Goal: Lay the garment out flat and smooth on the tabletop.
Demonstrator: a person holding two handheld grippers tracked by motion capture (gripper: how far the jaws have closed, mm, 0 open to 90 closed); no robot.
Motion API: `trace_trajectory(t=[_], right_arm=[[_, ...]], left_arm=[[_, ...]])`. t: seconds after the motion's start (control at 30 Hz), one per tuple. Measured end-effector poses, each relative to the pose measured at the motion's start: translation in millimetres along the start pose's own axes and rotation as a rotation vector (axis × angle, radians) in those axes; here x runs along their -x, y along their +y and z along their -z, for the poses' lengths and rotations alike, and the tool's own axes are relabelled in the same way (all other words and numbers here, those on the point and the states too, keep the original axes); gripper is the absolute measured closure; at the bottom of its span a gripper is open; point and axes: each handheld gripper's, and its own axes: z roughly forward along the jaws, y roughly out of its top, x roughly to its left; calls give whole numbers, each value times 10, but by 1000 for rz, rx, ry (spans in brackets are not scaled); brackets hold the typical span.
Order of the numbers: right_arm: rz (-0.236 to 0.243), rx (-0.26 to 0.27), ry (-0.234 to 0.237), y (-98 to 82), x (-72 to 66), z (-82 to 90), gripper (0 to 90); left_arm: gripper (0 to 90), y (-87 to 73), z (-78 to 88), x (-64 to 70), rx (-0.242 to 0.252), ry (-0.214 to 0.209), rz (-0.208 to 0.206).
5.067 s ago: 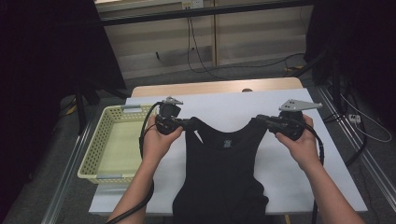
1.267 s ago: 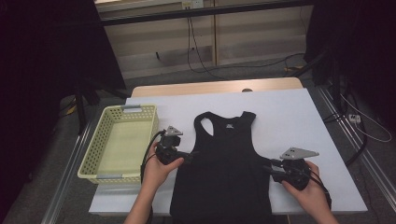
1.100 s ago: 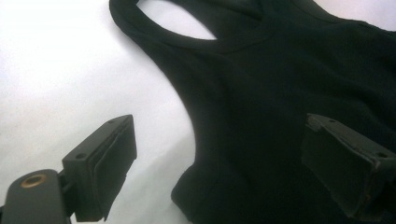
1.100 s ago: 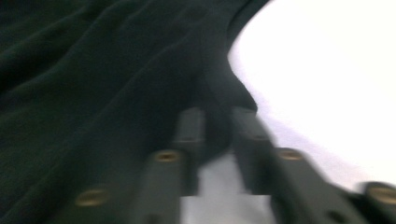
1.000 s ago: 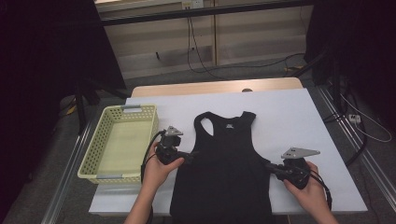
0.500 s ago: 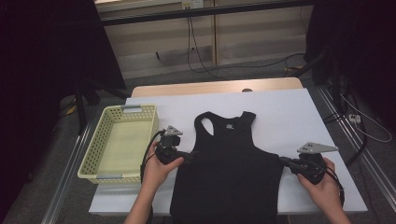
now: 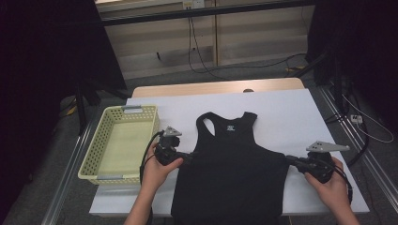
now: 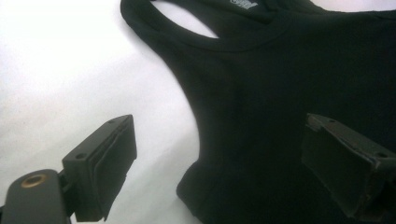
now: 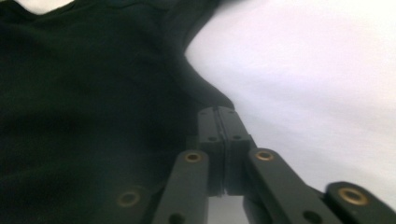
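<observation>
High view: you have one black tank top (image 7: 230,173) lying flat on the white table (image 7: 291,112), neck toward the far edge, hem at the near edge. One yellow perforated basket (image 7: 119,143) stands at the table's left end, just beside your left hand.

Two grippers, one per hand. Your left gripper (image 7: 187,157) sits at the top's left side seam below the armhole; left gripper view shows its two jaws spread wide, one over bare table, one over the fabric (image 8: 280,93), nothing pinched. Your right gripper (image 7: 292,161) is at the top's right side edge; right gripper view shows its jaws (image 9: 218,140) pressed together at the cloth's edge. Whether fabric is caught between them, cannot tell.
</observation>
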Motion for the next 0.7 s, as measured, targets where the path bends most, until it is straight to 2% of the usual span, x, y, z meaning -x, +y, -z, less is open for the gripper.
trace_trajectory(t=[0.03,0.1,0.2,0.37,0.5,0.57,0.6,0.7], right_arm=[[3,-3,2,-5,-22,-19,814],[21,5,-24,4,-71,-44,755],[19,18,-16,29,-105,-68,643],[15,2,-37,64,-123,-155,587],[4,-45,-51,69,-148,-255,558],[-3,-64,-47,61,-165,-280,579],[-7,-73,-42,57,-162,-290,624],[4,-63,-19,58,-154,-281,843]], left_arm=[[114,-2,-4,2,-3,-1,1],[114,-7,-7,10,-5,2,-1],[116,-13,1,6,-4,4,10],[119,-38,30,-32,0,21,26],[126,-59,55,-40,-10,29,35],[131,-83,55,-39,-11,34,41],[134,-97,54,-39,-9,39,44],[153,-134,73,-42,-13,46,54]])
